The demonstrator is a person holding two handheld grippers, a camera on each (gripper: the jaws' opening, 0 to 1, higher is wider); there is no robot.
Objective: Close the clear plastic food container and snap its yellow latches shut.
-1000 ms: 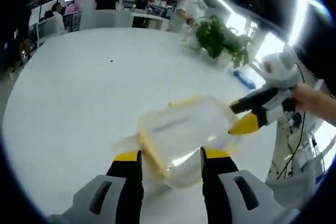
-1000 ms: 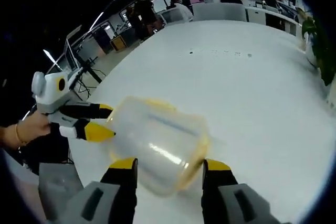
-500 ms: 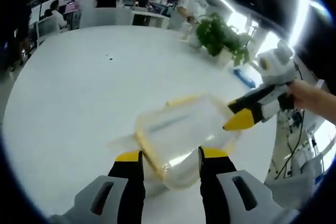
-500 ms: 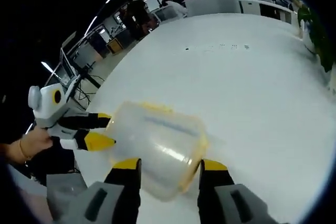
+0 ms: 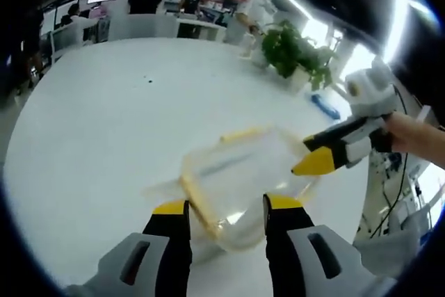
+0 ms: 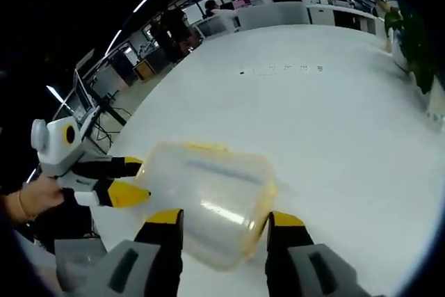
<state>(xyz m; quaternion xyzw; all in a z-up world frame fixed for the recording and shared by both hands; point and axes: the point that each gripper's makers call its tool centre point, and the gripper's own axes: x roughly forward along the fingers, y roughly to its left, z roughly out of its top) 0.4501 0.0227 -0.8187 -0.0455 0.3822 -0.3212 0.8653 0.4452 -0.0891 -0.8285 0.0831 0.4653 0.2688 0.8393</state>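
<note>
Lying on the white tabletop (image 5: 104, 116), the clear plastic food container (image 5: 243, 179) sits between the two tools, so each one faces an opposite end of its long axis. The left hand-held gripper (image 5: 226, 208) has its jaws apart, just before the near end, touching nothing that I can see. The right hand-held gripper (image 6: 224, 219) is also open, with the container (image 6: 208, 196) directly ahead — its yellow rim (image 6: 268, 196) is near the right jaw. Both seem about equally near. I judge the next move is pressing on a latch at either end.
</note>
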